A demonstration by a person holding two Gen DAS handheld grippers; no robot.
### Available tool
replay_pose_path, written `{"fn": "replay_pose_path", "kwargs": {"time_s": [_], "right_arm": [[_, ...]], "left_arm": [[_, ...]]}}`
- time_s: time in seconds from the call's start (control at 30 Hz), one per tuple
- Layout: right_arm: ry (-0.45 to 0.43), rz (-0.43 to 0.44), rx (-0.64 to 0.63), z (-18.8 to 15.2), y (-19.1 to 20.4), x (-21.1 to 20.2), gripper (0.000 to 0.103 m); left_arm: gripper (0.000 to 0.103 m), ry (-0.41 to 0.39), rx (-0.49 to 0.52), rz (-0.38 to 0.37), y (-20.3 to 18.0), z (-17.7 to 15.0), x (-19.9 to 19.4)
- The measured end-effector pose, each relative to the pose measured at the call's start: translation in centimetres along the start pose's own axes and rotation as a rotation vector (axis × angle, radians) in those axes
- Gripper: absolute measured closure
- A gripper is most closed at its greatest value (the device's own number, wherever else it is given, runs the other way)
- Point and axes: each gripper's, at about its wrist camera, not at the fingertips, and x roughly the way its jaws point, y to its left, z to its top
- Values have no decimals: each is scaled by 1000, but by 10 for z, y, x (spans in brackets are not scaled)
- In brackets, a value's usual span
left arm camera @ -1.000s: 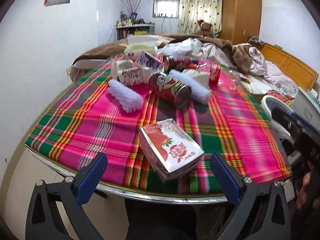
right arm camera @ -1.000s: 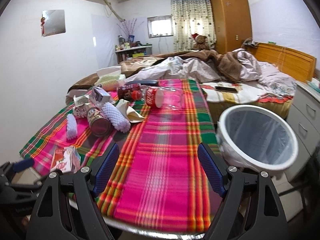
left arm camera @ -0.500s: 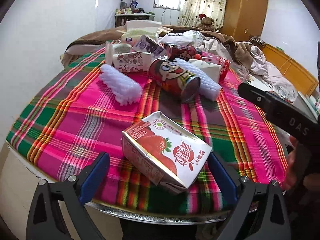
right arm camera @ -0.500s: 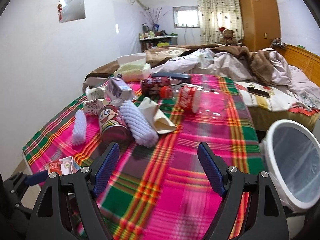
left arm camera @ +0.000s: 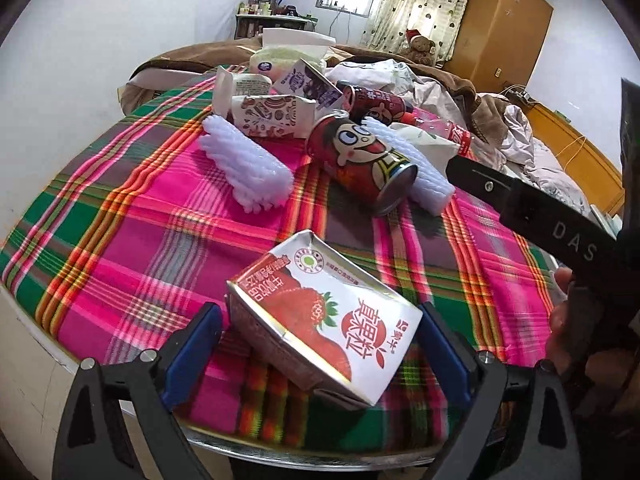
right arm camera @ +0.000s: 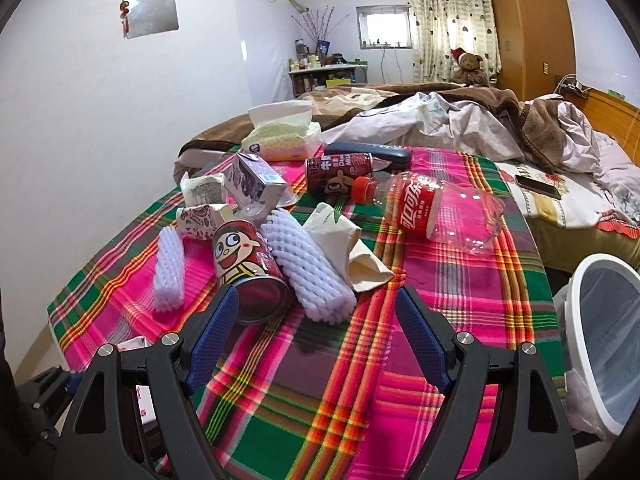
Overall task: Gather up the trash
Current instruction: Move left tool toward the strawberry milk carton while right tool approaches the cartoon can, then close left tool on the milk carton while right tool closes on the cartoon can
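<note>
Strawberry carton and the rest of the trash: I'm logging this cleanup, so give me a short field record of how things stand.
surface: plaid tablecloth
nearest item: strawberry carton, near the table's edge
left gripper: open, jaws just closing, carton between them, pads not pressing
right gripper: open, empty
pile: cartoon can, foam sleeve, cola bottle
bin: right of table

White walls (right arm camera: 100, 92), 1 small lit window (right arm camera: 384, 26) beside patterned curtains (right arm camera: 452, 20), a wooden wardrobe (right arm camera: 532, 24), a shelf (right arm camera: 326, 76), an unmade bed (right arm camera: 480, 120).

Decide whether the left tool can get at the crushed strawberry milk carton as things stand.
Probably yes: the left tool is open, its blue pads either side of the crushed strawberry milk carton, with nothing between.
</note>
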Motion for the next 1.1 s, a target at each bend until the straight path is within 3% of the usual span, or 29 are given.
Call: {"fn": "replay_pose_path", "kwargs": {"time_s": [0.27, 0.33, 0.5, 0.67, 0.93, 1.1], "right_arm": [[26, 46, -57, 10, 21, 15, 21], [42, 67, -73, 13, 26, 21, 21], [86, 100, -106, 17, 37, 37, 23], [136, 103, -127, 18, 45, 50, 39], [177, 90, -177, 19, 58, 62, 39], [192, 88, -159, 20, 62, 70, 39]], "left_arm": [[12, -8, -2, -30, 21, -2, -9], [24, -11, 3, -30, 27, -1, -12], [24, -10, -9, -32, 40, 0, -14], [27, -13, -38, -51, 51, 1, -14], [24, -28, -81, -61, 63, 9, -15], [17, -21, -109, -48, 61, 15, -11]]}}
